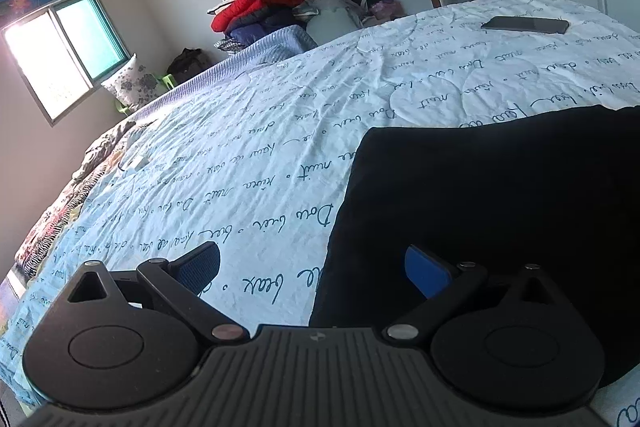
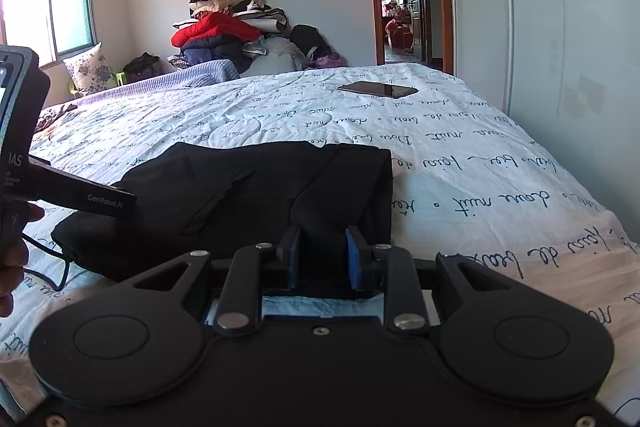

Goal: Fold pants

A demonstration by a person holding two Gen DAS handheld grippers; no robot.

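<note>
On the white quilted bedspread printed with dark script, the black cloth pants lie in a compact, already doubled bundle near the front edge. The right gripper has its blue-padded jaws drawn narrow around the bundle's near edge, though whether the pads actually pinch the cloth cannot be told. The left gripper stands with jaws wide apart at the bundle's left edge, holding nothing. To fold well, I judge both should catch all layers, lift evenly, and lay the edge over squarely, well short of the dark flat phone.
</note>
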